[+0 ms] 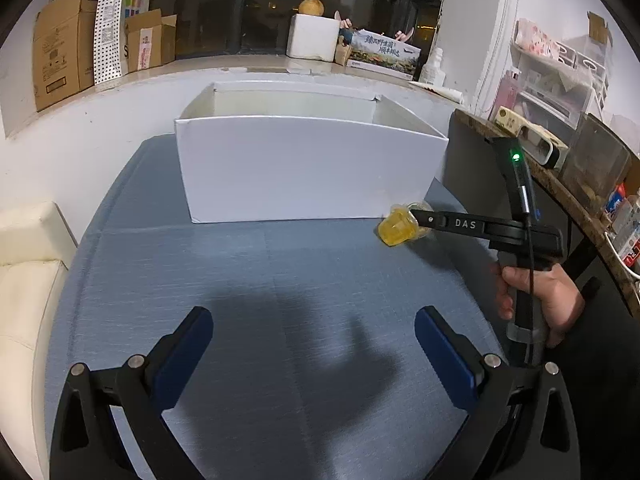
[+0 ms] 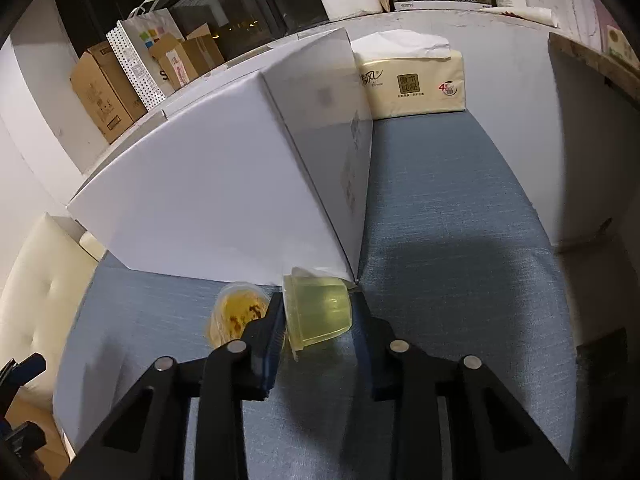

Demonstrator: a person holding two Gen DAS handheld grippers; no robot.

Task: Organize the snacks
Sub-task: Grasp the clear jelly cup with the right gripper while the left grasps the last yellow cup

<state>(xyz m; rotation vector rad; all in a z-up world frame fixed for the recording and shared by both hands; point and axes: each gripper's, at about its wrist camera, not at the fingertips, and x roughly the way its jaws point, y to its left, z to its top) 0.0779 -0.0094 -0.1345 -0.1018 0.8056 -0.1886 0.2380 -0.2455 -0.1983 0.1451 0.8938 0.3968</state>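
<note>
A white open box (image 1: 304,168) stands on the blue table; it also shows in the right wrist view (image 2: 224,196). My right gripper (image 2: 318,320) is shut on a pale green jelly cup (image 2: 318,310), close to the box's near corner. A yellow jelly cup (image 2: 236,314) lies on its side just left of the left finger, in front of the box. In the left wrist view the right gripper (image 1: 416,222) shows at the right with the yellow cup (image 1: 398,228) in front of it. My left gripper (image 1: 314,344) is open and empty above the table, well short of the box.
A pack of tissues (image 2: 412,80) lies behind the box. A cream sofa (image 1: 28,280) borders the table on the left. A dark shelf (image 1: 560,184) with clutter stands on the right. Cardboard boxes (image 1: 64,44) and a white foam box (image 1: 314,38) sit on the window ledge.
</note>
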